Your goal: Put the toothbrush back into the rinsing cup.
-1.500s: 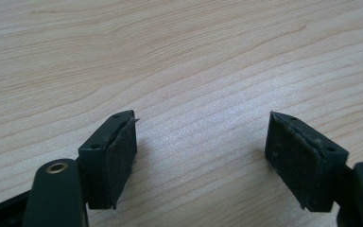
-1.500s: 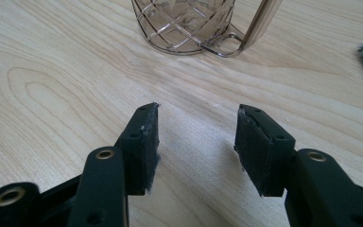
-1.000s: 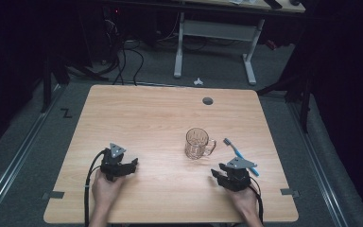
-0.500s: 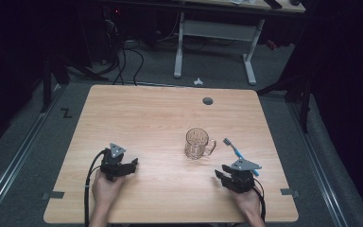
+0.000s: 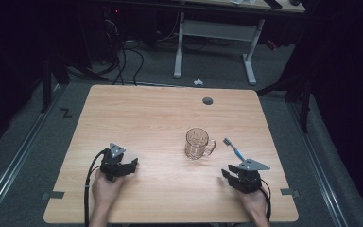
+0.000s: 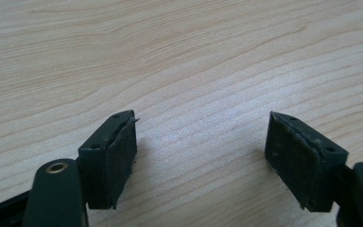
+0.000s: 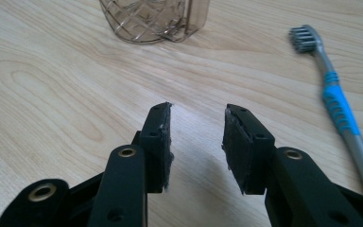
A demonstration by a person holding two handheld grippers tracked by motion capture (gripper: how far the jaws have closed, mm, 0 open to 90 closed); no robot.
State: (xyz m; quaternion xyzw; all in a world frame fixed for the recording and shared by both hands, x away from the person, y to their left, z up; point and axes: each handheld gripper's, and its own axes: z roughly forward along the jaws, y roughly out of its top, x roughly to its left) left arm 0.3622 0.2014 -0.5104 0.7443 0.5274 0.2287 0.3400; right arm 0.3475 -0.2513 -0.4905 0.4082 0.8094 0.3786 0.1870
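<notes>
Two grippers rest low over the desk [image 5: 137, 113] near its front edge, each with jaws parted and holding nothing: the left gripper [image 5: 131, 165] toward the front left corner, the right gripper [image 5: 228, 173] toward the front right. A glass mug [image 5: 197, 143] stands nearer the right edge, a toothbrush [image 5: 235, 148] lying just beside it. Reaching carelessly for the brush could probably knock the mug over

Bare surface [image 5: 137, 118] spreads across the left and upper part of the high view, while right of centre a glass mug [image 5: 198, 144] and a toothbrush [image 5: 234, 148] just beside it block the way.
</notes>
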